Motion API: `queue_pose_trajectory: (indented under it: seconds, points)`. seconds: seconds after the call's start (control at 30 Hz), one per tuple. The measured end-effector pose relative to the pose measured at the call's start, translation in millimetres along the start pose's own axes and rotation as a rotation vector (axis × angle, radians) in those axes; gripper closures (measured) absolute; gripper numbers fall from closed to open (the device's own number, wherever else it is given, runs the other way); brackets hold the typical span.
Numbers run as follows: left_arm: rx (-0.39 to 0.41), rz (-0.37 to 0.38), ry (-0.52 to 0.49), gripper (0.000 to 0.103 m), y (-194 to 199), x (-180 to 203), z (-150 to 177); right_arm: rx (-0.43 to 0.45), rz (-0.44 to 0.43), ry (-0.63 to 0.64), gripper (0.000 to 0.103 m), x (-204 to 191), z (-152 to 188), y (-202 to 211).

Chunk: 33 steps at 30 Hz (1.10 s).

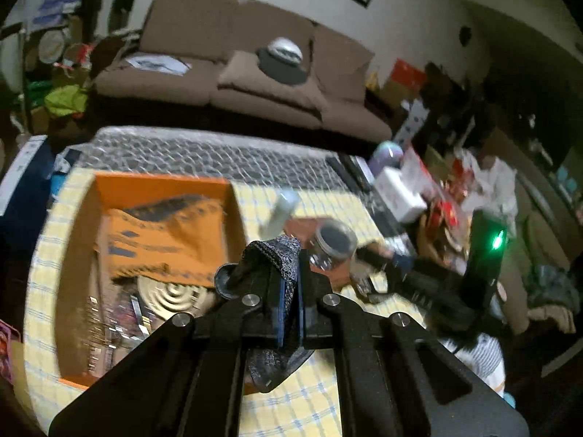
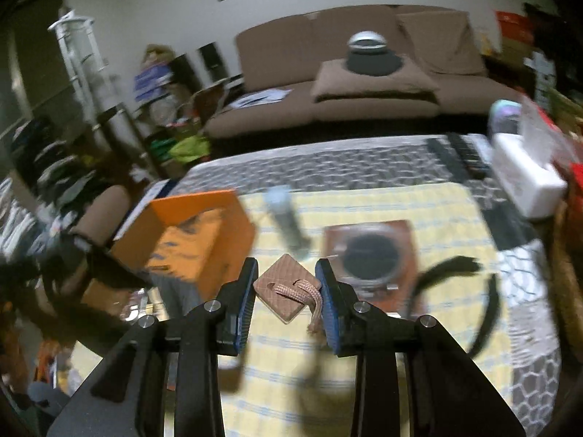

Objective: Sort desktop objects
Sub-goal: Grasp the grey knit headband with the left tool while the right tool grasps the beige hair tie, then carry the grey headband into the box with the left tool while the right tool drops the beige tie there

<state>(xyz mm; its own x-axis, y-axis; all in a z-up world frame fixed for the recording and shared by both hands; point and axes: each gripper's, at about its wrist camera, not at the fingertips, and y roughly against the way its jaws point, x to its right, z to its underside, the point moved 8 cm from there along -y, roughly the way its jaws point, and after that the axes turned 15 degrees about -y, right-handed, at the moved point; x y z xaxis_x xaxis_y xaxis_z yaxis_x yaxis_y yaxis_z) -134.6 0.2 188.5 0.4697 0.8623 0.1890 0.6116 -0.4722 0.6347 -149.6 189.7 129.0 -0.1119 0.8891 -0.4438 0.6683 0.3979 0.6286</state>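
Observation:
My left gripper point(image 1: 289, 284) is shut on a grey-blue patterned fabric pouch point(image 1: 280, 258) and holds it just right of the orange box point(image 1: 153, 233), which holds an orange bag and a gold spiral disc point(image 1: 175, 296). My right gripper point(image 2: 286, 291) is open, its jaws on either side of a tan square tag with a braided cord point(image 2: 288, 291) lying on the yellow checked cloth point(image 2: 364, 382). A glass jar with a dark lid point(image 2: 370, 255) sits on a brown pad. A pale tube point(image 2: 286, 218) lies beyond. The orange box point(image 2: 196, 233) shows at the left.
A black strap point(image 2: 488, 313) curls on the cloth at the right. A white box point(image 2: 524, 182) and clutter stand at the table's right edge. A brown sofa point(image 2: 364, 83) lies beyond the table. The other gripper's body with a green light point(image 1: 488, 251) is at right.

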Motion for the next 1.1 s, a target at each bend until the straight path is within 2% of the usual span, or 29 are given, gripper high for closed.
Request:
queue_pose_trajectory:
  seconds: [0.1,0.23,0.4,0.5,0.8,0.97,1.1]
  points:
    - [0.042,-0.032,0.028,0.098,25.0,-26.4,-6.8,-0.023,-0.037,0.042,0.071,-31.4,9.2,-8.2]
    - [0.047,-0.071,0.055,0.098,36.8,-56.8,-1.7,-0.051,-0.101,0.082,0.071,-72.9,19.7,-14.7]
    - [0.008,-0.101,0.101,0.098,27.6,-90.6,22.2,-0.111,-0.159,0.159,0.071,-118.6,41.5,-29.0]
    - [-0.036,-0.105,0.125,0.098,11.0,-105.8,41.5,-0.165,-0.155,0.224,0.071,-139.0,63.6,-42.7]
    - [-0.153,-0.09,0.166,0.098,-30.7,-127.2,96.6,-0.369,-0.072,0.379,0.071,-146.5,128.6,-96.9]
    - [-0.199,-0.079,0.172,0.098,-46.3,-131.0,111.0,-0.423,-0.001,0.447,0.071,-139.3,151.6,-111.4]
    - [-0.243,-0.072,0.175,0.098,-57.2,-130.4,121.5,-0.448,-0.008,0.427,0.07,-138.0,154.7,-116.8]
